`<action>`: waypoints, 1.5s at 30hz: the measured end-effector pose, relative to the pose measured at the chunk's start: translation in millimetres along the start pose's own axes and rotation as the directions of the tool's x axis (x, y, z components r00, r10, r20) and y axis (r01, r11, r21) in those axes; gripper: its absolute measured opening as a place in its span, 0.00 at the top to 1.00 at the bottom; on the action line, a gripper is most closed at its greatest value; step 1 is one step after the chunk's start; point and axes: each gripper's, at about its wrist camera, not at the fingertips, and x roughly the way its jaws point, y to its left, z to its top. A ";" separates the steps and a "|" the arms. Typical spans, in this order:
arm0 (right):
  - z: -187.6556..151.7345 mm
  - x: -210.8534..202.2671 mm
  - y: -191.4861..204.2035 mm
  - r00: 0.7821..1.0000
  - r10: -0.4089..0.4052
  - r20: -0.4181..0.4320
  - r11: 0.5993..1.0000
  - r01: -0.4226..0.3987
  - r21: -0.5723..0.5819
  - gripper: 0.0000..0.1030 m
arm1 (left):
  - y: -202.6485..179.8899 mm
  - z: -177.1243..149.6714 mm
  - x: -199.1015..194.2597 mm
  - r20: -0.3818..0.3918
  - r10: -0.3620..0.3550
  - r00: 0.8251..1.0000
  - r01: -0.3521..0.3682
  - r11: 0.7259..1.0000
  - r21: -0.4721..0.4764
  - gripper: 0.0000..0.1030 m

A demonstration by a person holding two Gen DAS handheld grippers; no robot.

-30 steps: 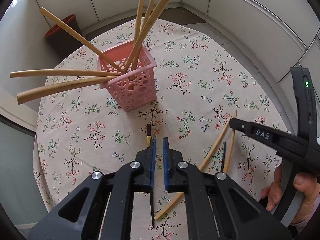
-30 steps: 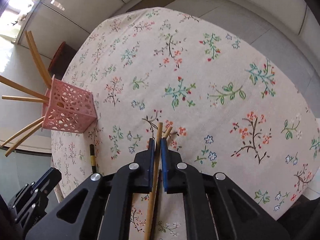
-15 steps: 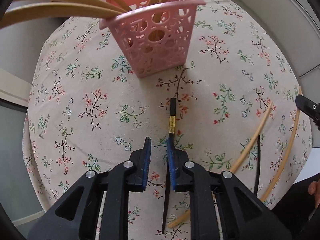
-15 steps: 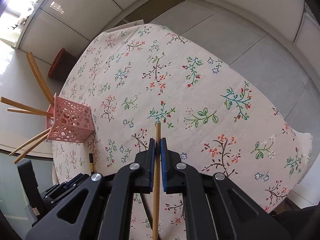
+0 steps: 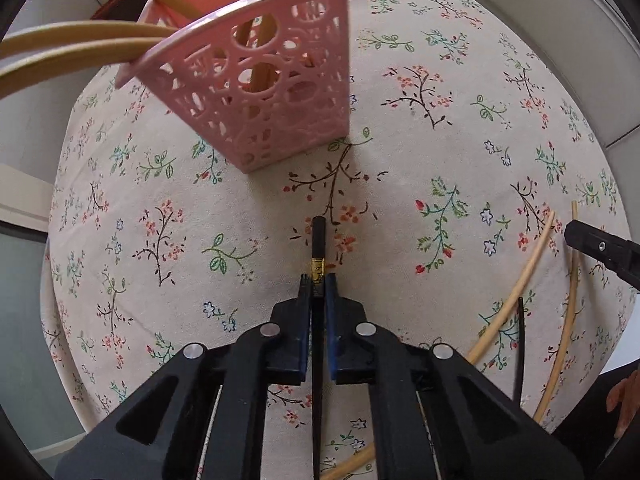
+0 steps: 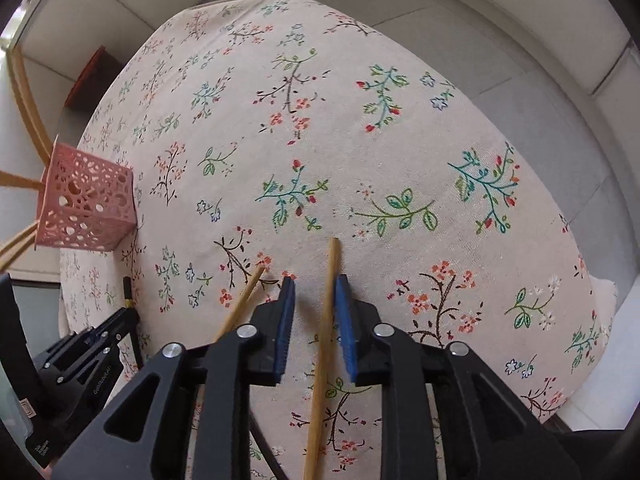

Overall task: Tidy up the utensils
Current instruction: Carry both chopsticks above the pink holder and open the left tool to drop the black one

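My left gripper [image 5: 319, 280] points down at the floral tablecloth and is shut on a black chopstick [image 5: 319, 240] just behind its gold band. The pink perforated basket [image 5: 256, 92] stands close in front of it with several wooden chopsticks [image 5: 80, 36] leaning out. In the right wrist view my right gripper [image 6: 314, 284] has its jaws opening. A wooden chopstick [image 6: 329, 280] lies loose between the blue pads, nearer the right one. A second wooden chopstick [image 6: 242, 300] lies just left of the jaws. The basket [image 6: 86, 208] is far to the left.
Two wooden chopsticks [image 5: 520, 280] and a thin black one [image 5: 520, 340] lie on the cloth at the right of the left wrist view, by the right gripper's tip [image 5: 600, 248]. The round table's edge [image 6: 560, 216] drops to grey floor. A person's hand [image 5: 624, 404] shows at the lower right.
The left gripper came down toward the cloth, opened briefly and shut on the black chopstick. The right gripper, earlier shut on a wooden chopstick, has spread its jaws.
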 end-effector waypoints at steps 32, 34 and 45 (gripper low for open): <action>-49.6 -242.2 18.7 0.845 0.369 0.387 0.898 -0.218 -0.381 0.94 | 3.7 -65.3 -222.9 0.569 -0.088 0.817 0.160 0.984 -0.077 0.94; -48.4 -255.8 20.3 0.838 0.377 0.395 0.896 -0.221 -0.386 0.94 | 4.0 -65.9 -232.1 0.582 -0.079 0.810 0.157 0.984 -0.085 0.94; -36.7 -297.7 32.8 0.798 0.420 0.432 0.876 -0.232 -0.423 0.94 | 9.6 -61.6 -276.1 0.651 -0.044 0.758 0.145 0.984 -0.102 0.94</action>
